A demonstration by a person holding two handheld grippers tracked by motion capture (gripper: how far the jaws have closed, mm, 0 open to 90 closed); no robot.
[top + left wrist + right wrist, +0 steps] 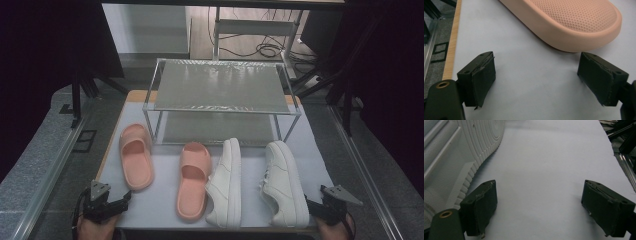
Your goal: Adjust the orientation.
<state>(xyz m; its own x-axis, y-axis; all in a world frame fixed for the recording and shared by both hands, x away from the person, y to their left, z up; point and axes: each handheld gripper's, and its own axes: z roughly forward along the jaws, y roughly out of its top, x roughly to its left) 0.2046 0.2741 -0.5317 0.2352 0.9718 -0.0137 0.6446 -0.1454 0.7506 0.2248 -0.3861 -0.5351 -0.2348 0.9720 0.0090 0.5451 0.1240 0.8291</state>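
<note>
Two pink slides lie on the white mat, one at the left and one beside the sneakers. Two white sneakers lie on their sides to the right. My left gripper is at the front left corner, open and holding nothing. In the left gripper view the left gripper points at the heel of a pink slide, a short way off. My right gripper is open at the front right; in the right gripper view the right gripper has a sneaker's ribbed sole to its left.
A two-tier metal shoe rack stands at the back of the table, both shelves bare. The table's wooden edge runs along the left. Metal rails and cables on the floor surround the table.
</note>
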